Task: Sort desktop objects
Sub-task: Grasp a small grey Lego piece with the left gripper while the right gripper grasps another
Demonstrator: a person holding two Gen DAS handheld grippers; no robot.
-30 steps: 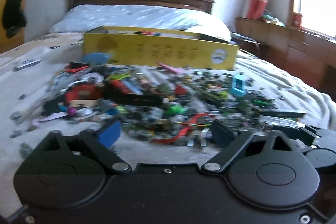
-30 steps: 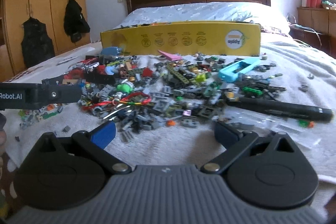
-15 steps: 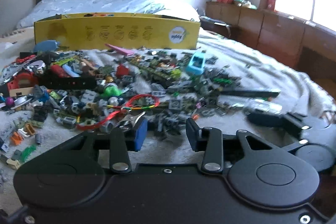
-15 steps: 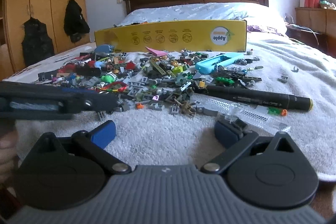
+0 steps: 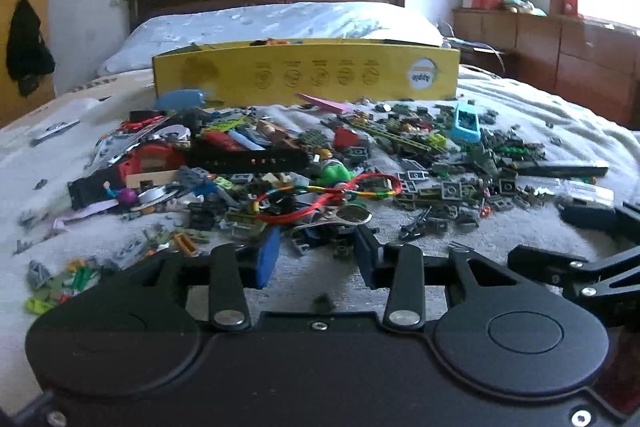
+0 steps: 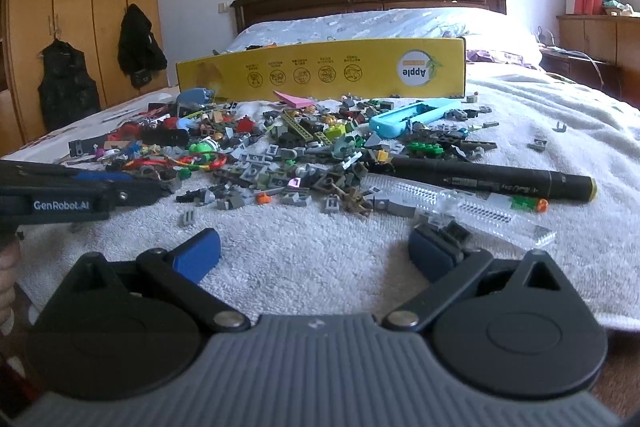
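On the bed, left gripper (image 5: 316, 253) jaws partly apart, holding nothing, at the near edge of the toy pile (image 5: 320, 163), metal clip (image 5: 340, 217) just ahead. Right gripper (image 6: 316, 251) jaws wide, over bare towel (image 6: 560, 155). Yellow box (image 6: 320, 71) behind pile; contents hardly visible.

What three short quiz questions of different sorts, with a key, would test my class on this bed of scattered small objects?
1. True or false: the right gripper holds the long black marker pen.
2. Which lies nearer the yellow cardboard box: A, the flat pink card, or B, the clear plastic ruler?
3. Fill in: the left gripper points at a red braided ____.
Key: 1 false; 2 A; 3 cord.
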